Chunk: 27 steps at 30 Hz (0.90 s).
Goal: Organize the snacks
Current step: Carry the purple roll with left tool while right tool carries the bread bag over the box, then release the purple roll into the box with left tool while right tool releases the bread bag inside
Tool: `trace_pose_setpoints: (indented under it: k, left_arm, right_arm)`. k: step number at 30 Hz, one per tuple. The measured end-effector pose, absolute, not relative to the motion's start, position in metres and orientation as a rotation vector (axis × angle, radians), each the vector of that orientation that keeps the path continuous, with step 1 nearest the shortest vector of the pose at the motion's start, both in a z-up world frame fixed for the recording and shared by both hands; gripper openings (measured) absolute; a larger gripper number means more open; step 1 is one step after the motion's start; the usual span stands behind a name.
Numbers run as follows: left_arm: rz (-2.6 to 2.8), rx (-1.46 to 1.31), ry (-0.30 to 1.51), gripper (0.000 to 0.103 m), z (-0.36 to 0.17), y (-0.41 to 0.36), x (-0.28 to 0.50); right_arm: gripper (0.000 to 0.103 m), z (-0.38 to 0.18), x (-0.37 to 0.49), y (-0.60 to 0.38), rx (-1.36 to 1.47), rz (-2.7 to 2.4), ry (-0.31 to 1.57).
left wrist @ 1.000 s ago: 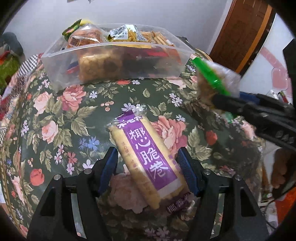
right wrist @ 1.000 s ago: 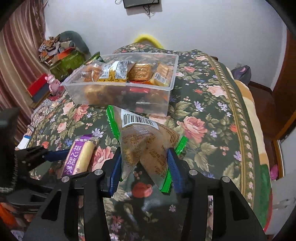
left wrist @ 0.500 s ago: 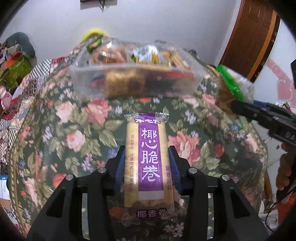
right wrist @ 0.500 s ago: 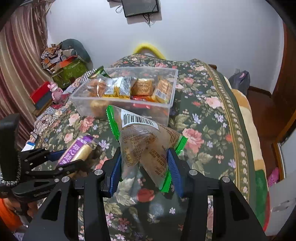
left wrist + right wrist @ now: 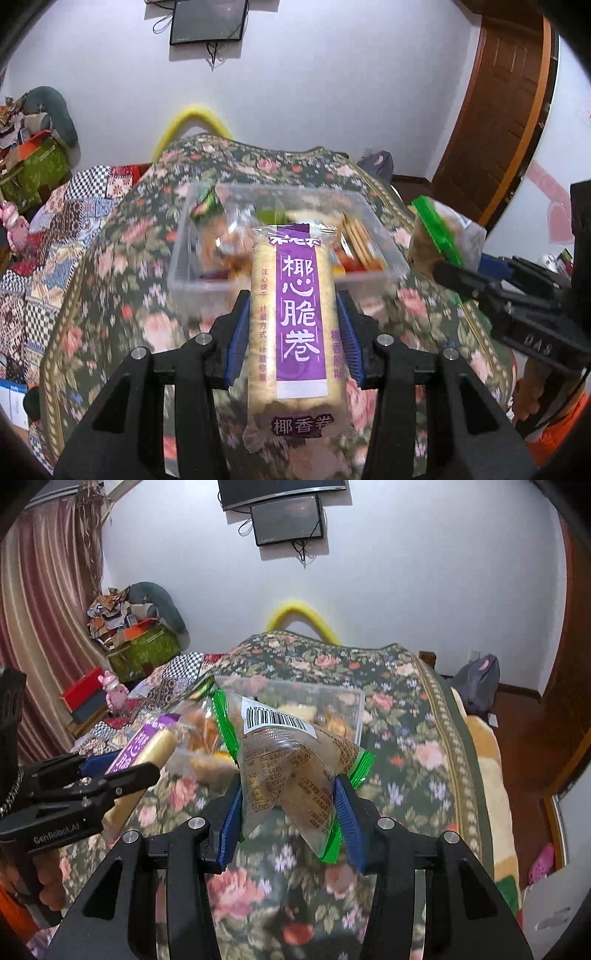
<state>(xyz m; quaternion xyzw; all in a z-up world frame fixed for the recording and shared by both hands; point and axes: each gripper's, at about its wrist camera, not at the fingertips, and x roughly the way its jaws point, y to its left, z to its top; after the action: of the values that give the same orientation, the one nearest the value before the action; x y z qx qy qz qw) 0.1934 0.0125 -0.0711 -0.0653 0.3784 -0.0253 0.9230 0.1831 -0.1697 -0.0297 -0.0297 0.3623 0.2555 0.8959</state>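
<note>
My left gripper (image 5: 293,325) is shut on a long purple-labelled wafer roll pack (image 5: 295,317), held in the air just in front of a clear plastic box (image 5: 192,258) with several snacks inside. My right gripper (image 5: 288,812) is shut on a clear bag with green edges and a barcode (image 5: 295,760), also held in the air short of the box (image 5: 351,705). The right gripper and its bag (image 5: 443,236) show at the right of the left wrist view. The left gripper and wafer pack (image 5: 147,749) show at the left of the right wrist view.
The box stands on a bed with a dark floral cover (image 5: 413,738). A patchwork cloth (image 5: 44,236) lies to the left, with boxes and clutter (image 5: 136,646) beyond. A wooden door (image 5: 506,110) is to the right. A yellow hoop (image 5: 192,118) stands behind the bed.
Both grippers have risen and moved toward the box with their packs. The wafer pack, loose between open jaws a second ago, is now gripped and straight.
</note>
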Motion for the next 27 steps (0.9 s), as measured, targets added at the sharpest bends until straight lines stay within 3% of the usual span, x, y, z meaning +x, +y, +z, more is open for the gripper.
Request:
trace_pose_setpoints:
  k: [27]
  left_arm:
    - [-0.04,-0.128,0.863,0.045,-0.108,0.022,0.327]
  right_arm:
    - [0.046,-0.065,0.275,-0.13,-0.106,0.49,0.821]
